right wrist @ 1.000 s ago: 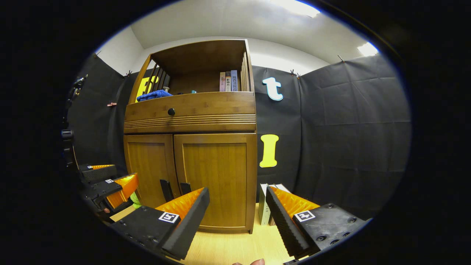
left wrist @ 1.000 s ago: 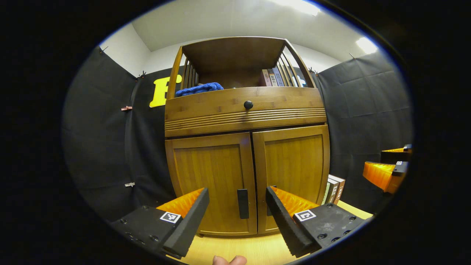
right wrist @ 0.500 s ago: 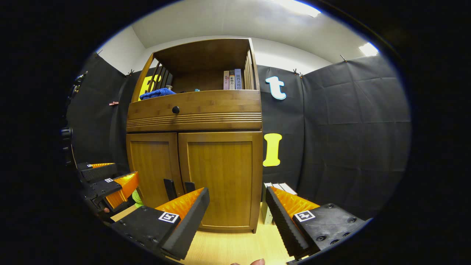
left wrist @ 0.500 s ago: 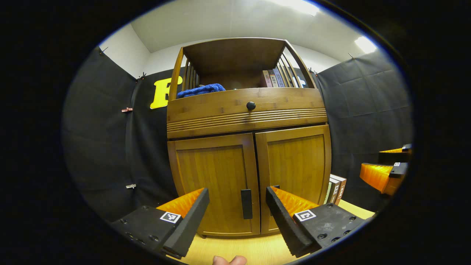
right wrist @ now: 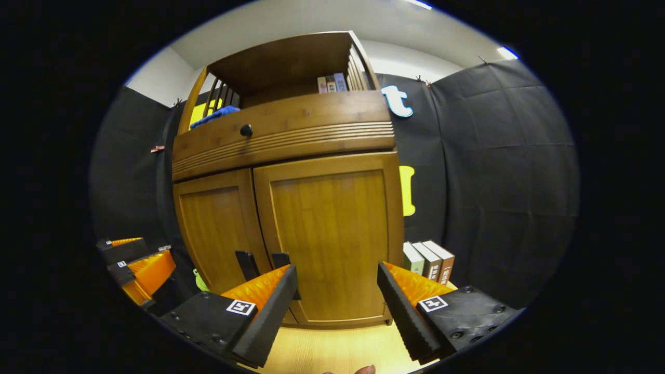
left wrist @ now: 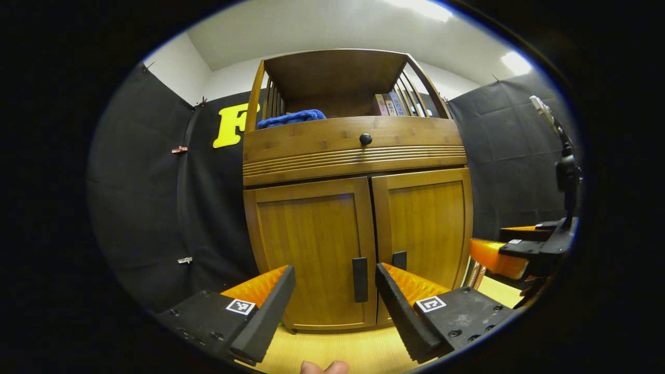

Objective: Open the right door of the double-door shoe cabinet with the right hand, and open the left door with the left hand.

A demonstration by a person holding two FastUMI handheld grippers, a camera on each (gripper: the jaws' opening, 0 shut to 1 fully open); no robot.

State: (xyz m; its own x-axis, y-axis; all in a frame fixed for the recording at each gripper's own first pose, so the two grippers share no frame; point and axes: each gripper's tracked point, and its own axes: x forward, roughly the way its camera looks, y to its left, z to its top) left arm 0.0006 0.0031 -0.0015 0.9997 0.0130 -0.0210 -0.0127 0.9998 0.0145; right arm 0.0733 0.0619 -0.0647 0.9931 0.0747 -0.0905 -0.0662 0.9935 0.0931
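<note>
Wooden double-door shoe cabinet [left wrist: 358, 156] at centre frame in the left gripper view, both doors closed, standing on a pale wood floor [left wrist: 358, 350]. Left door [left wrist: 311, 249] and right door [left wrist: 423, 228] meeting at a centre seam, each with a dark vertical handle low beside that seam, placed so each hand can pull its own door outward. Above the doors, a drawer front with a black knob [left wrist: 366, 138], then an open shelf carrying a blue cloth [left wrist: 291, 118] at upper left and upright books [left wrist: 389, 104] at upper right.

Left gripper [left wrist: 335, 304] at bottom centre, fingers spread wide, bracketing the left door handle [left wrist: 359, 279] but apparently short of it, probably lined up for a grasp.

Right gripper [right wrist: 336, 306] at bottom centre of the right gripper view, fingers likewise spread, holding nothing; right door handle [right wrist: 280, 259] just above its left finger, off-centre, so some sideways correction likely needed.
</note>
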